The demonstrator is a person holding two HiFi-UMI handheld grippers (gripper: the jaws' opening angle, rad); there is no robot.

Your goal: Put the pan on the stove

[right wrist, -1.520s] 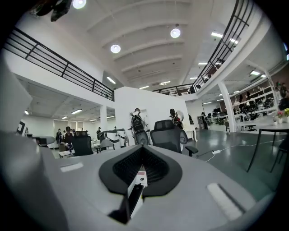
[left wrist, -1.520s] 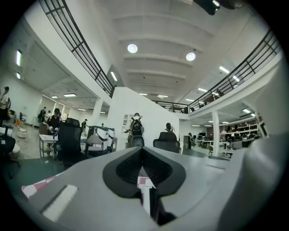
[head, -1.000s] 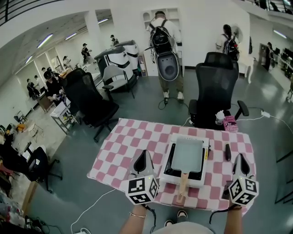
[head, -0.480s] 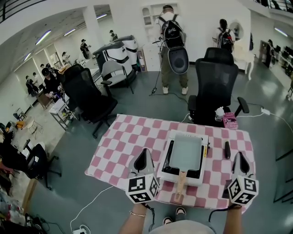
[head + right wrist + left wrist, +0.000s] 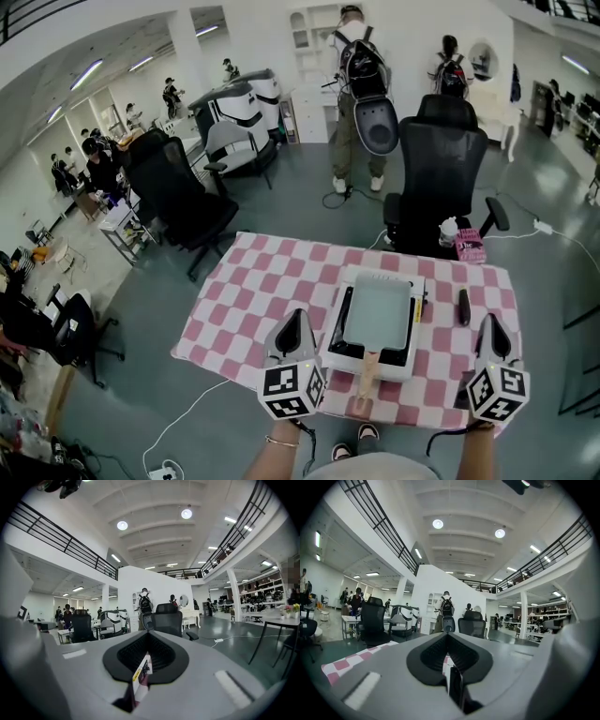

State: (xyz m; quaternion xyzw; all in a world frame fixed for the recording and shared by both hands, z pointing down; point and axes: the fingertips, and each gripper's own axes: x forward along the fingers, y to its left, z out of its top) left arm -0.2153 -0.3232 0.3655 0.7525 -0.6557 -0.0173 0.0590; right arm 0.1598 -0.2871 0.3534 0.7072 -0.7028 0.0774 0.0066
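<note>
Rectangular grey pan point(image 5: 380, 314): seated on white stove point(image 5: 386, 278) at centre of pink-checked table point(image 5: 253, 291); wooden handle point(image 5: 367, 378) pointing to near edge, past stove front; left gripper point(image 5: 296, 315): jaws shut tip to tip, nothing between, hovering just left of stove; right gripper point(image 5: 493, 322): jaws likewise together, empty, near table's right corner, apart from stove; dark slim object point(image 5: 463, 307): flat on cloth between stove and right gripper; black office chair point(image 5: 441, 187): behind far edge.

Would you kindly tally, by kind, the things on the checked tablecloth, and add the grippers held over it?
Stove: 1
Pan: 1
Slim black object: 1
Grippers: 2, the left gripper and the right gripper
Total: 5
</note>
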